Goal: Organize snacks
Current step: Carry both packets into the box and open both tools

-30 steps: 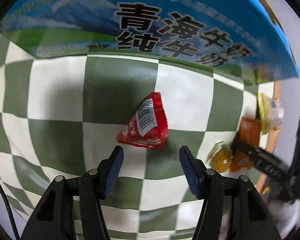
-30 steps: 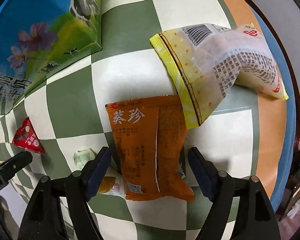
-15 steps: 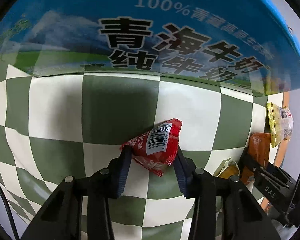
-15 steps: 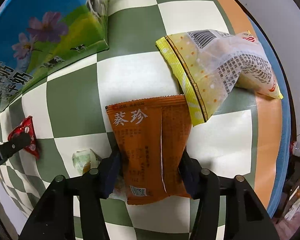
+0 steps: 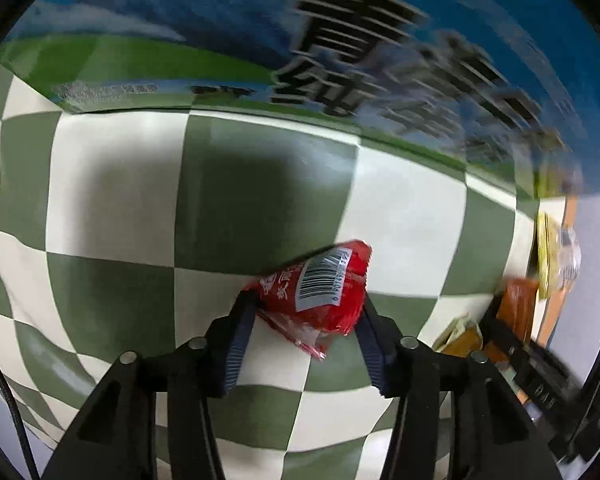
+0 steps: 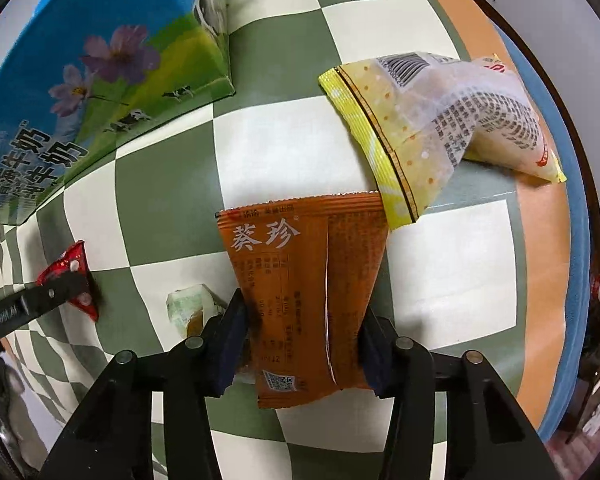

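Left gripper [image 5: 306,312] fingers pinch the red packet [image 5: 320,288], below the milk box [image 5: 220,40]. Right gripper [image 6: 302,336] fingers, just closed, pinch the orange packet [image 6: 300,280], right of that box, touching the yellow packet [image 6: 432,120].

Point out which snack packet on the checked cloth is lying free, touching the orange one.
The yellow-edged translucent packet: nothing grips it, and its corner overlaps the orange packet, which the right gripper clamps. The left gripper holds the red packet.
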Tool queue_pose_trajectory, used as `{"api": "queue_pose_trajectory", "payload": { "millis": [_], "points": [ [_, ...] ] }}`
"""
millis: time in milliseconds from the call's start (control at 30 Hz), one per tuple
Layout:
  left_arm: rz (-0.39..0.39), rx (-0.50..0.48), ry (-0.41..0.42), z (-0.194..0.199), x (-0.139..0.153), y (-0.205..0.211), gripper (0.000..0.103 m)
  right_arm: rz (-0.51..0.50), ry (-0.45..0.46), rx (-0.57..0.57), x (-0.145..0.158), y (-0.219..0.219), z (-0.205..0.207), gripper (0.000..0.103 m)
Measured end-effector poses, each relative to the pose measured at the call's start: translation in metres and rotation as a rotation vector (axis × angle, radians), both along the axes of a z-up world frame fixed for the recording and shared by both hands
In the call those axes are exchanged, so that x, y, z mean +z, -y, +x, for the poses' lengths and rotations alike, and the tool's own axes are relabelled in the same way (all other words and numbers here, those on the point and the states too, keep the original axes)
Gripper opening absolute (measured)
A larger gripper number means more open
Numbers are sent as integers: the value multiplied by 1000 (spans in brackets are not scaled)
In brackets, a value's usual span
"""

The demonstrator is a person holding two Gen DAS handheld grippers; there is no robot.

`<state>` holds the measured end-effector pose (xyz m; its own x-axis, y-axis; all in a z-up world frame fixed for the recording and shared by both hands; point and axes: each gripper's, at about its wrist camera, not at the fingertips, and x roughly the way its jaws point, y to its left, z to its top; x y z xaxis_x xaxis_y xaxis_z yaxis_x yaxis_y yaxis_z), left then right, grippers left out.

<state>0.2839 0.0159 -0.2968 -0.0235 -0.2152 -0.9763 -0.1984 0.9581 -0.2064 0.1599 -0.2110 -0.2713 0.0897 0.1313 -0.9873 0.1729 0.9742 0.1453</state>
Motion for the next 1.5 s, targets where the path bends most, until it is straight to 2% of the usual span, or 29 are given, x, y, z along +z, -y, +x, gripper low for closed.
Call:
{"api": "queue_pose_trajectory", "payload": {
  "millis": [133, 233, 400, 533, 667, 833, 867, 1033, 1067, 1233, 1333, 1500],
  "points": [
    [19, -17, 24, 6, -4, -1, 48, 0, -5, -6, -2, -4, -2, 52],
    [50, -28, 58, 0, 1, 5, 43, -10, -8, 7, -10, 4, 14, 52],
    [70, -50, 91, -12, 10, 13, 40, -19, 12, 18, 0, -14, 21, 52],
    [59, -59, 117, -35, 18, 40, 39, 8, 33, 6, 14, -16, 13, 51],
    [32, -79, 157, -57, 45, 52, 39, 51, 68, 7, 38, -18, 13, 51],
    [-15, -99, 233, -62, 91, 64, 39, 112, 140, 39, 83, -37, 10, 51],
    [-29, -103, 248, -68, 104, 55, 39, 125, 148, 43, 85, -37, 14, 51],
    [-60, -99, 323, -36, 150, 41, 39, 222, 227, 70, 125, -48, 39, 51],
    [-70, -95, 337, -31, 166, 24, 39, 237, 238, 78, 130, -50, 47, 51],
    [-5, -80, 375, 14, 199, -5, 39, 279, 306, 114, 176, -66, 82, 51],
    [54, -76, 346, 48, 197, -21, 39, 259, 335, 138, 190, -79, 115, 51],
    [147, -98, 258, 99, 162, -39, 39, 217, 314, 164, 181, -100, 173, 51]
  ]
}}
